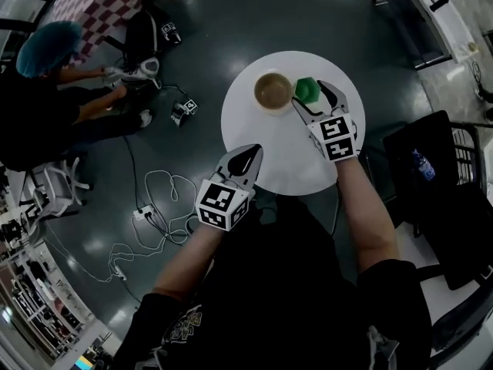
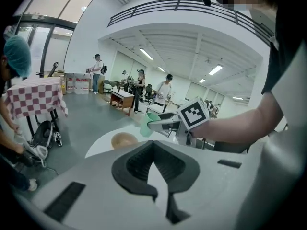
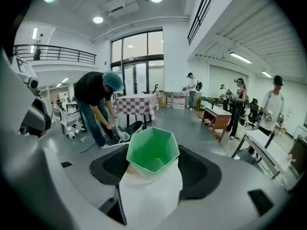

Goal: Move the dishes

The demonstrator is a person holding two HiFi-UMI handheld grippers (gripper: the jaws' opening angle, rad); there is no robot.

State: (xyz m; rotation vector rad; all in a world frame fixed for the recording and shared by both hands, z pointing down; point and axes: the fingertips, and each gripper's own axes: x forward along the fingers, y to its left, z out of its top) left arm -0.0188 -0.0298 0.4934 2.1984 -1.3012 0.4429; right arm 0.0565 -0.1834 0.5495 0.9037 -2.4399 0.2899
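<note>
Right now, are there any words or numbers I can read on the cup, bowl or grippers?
No readable words or numbers.
green cup: none.
bowl: none.
left cube, right cube: only black-and-white squares, no letters.
shirt print: too blurred to read.

black shirt (image 1: 293, 284); grey left gripper (image 1: 248, 157) and right gripper (image 1: 311, 95) bear black-and-white marker cubes (image 1: 225, 204).

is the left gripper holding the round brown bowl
No: the left gripper has nothing between its jaws; the round brown bowl sits apart on the round white table.
</note>
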